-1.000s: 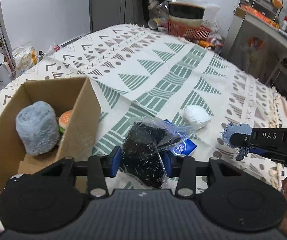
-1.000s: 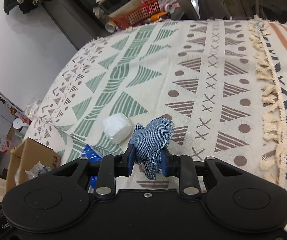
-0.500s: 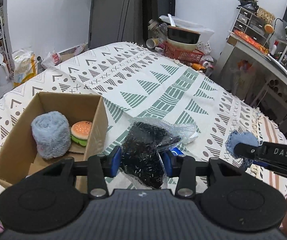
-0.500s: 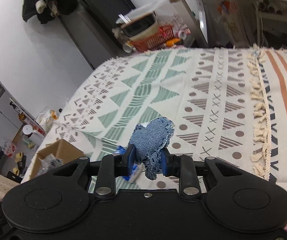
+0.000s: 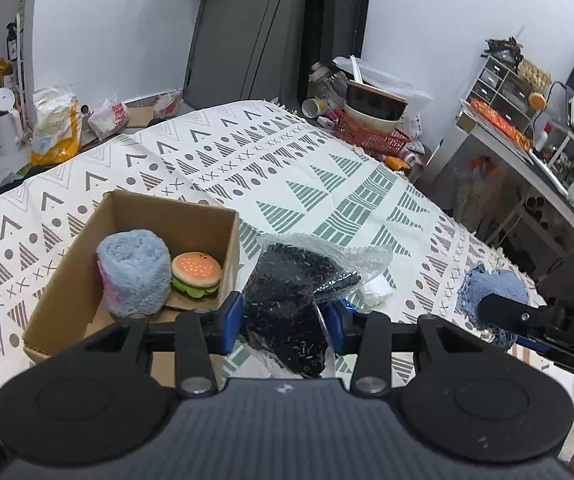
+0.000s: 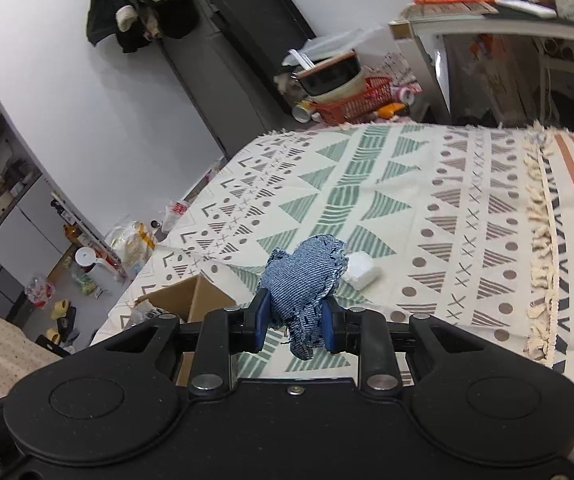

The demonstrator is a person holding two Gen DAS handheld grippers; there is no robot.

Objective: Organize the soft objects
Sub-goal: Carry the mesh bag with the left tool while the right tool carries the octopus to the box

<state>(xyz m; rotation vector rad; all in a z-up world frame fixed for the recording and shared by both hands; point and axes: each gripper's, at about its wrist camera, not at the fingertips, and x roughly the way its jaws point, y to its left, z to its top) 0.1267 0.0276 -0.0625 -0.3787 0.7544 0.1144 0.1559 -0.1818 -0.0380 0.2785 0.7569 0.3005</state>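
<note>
Fingers of our left gripper (image 5: pixel 285 320) clamped the crinkly black bag (image 5: pixel 293 300); our right gripper (image 6: pixel 294 322) pinched the denim heart (image 6: pixel 301 280). Slick plastic risked slipping before the cardboard box (image 5: pixel 67 280).

A crumpled denim scrap (image 6: pixel 303 280) and a black speckled pouch in clear plastic (image 5: pixel 293 300) hang clamped above the cloth (both off the surface); a white wad (image 6: pixel 361 270) lies there.
</note>
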